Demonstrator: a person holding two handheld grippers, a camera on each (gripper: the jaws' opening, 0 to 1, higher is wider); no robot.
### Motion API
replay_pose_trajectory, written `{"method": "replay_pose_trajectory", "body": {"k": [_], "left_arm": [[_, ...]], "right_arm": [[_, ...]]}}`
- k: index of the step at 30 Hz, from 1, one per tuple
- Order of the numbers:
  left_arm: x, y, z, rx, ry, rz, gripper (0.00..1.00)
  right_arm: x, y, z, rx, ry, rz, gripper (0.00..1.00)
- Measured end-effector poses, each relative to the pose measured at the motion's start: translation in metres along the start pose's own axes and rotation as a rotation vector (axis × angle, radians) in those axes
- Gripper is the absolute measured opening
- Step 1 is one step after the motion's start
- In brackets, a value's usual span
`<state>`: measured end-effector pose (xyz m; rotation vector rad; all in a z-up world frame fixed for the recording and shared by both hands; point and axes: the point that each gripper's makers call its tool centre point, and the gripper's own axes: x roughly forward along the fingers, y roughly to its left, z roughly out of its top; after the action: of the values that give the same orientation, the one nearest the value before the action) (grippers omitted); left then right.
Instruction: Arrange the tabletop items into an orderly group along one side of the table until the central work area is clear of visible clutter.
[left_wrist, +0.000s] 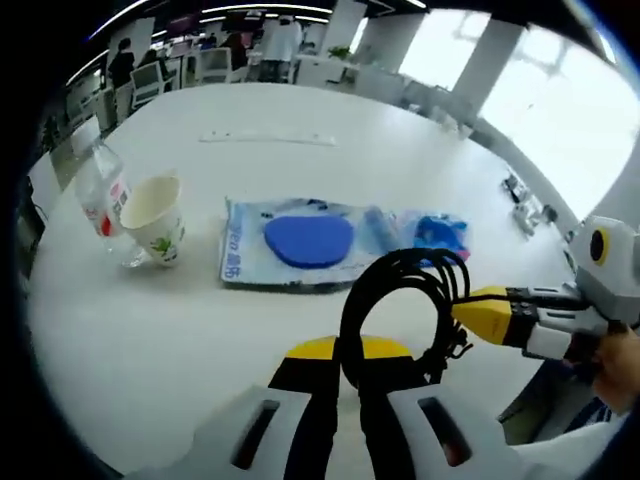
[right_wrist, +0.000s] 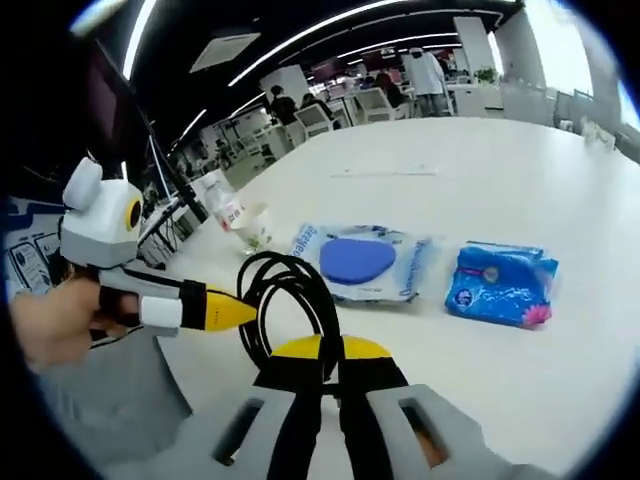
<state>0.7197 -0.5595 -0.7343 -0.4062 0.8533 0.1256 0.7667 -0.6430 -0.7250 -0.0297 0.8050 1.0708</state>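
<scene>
A black coiled cable (left_wrist: 395, 305) is pinched by both tongs: left tongs (left_wrist: 345, 385) and right tongs (right_wrist: 322, 385) pressed together on it. Beyond them on the white desk (left_wrist: 300, 110) lie a wet-wipes pack (left_wrist: 300, 245) (blue lid), a blue packet (right_wrist: 500, 283), a paper cup (left_wrist: 155, 218) and a plastic bottle (left_wrist: 100, 190).

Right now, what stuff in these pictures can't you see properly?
- Water bottle: left gripper view, the paper cup covers its lower part.
- Black cable: left gripper view, its lower loop goes behind the left gripper.
- Writing on the blue packet: right gripper view, too small to read.
- Paper strip far up the table: too small to tell.
</scene>
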Motion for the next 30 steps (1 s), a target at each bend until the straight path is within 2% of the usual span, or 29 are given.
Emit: {"method": "replay_pose_trajectory", "body": {"k": [7,10,18,21,30], "left_arm": [[0.018,-0.035,0.012,0.039,0.028,-0.047,0.00],[0.021,-0.044,0.012,0.043,0.037,-0.059,0.00],[0.033,-0.065,0.003,0.024,0.071,-0.083,0.00],[0.036,-0.075,0.002,0.087,0.071,-0.078,0.01],[0.052,-0.098,0.000,0.117,0.096,-0.096,0.01]], "right_arm": [[-0.017,-0.031,0.003,0.061,-0.030,-0.047,0.00],[-0.022,-0.042,0.002,0.077,-0.035,-0.058,0.00],[-0.032,-0.059,-0.005,0.109,-0.035,-0.077,0.00],[-0.034,-0.068,-0.009,0.123,-0.031,-0.087,0.00],[-0.046,-0.094,-0.019,0.184,-0.029,-0.129,0.00]]}}
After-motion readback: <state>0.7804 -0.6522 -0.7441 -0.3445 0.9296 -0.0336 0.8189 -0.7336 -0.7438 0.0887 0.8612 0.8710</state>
